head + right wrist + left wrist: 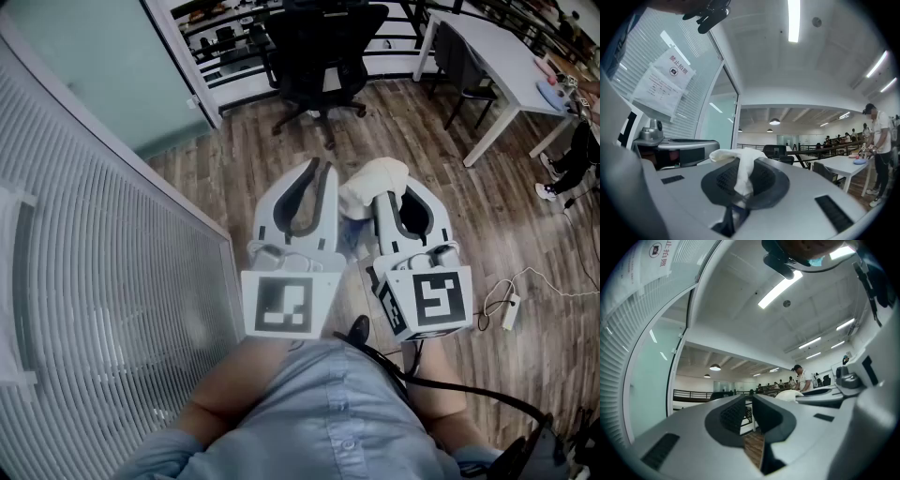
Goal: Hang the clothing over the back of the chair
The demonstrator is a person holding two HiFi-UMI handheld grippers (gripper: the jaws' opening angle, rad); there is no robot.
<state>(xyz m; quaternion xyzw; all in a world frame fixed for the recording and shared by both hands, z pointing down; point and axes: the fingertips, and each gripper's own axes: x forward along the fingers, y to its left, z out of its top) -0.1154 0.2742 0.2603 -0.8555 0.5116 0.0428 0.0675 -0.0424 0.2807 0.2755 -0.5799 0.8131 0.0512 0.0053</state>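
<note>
A white piece of clothing (375, 178) is bunched up in front of me, and my right gripper (394, 192) is shut on it. In the right gripper view the cloth (733, 154) is pinched between the dark pads and folds over the tips of that gripper (743, 171). My left gripper (316, 167) is held beside it on the left, jaws together with nothing in them; in its own view this gripper (747, 401) shows only floor behind it. A black office chair (323, 47) stands ahead on the wooden floor, its back (775, 151) well beyond both grippers.
A glass partition with blinds (94, 234) runs along my left. A white table (487, 42) with a dark chair (464, 61) under it stands at the far right. A power strip with cable (511, 309) lies on the floor. A person (879, 140) stands by the table.
</note>
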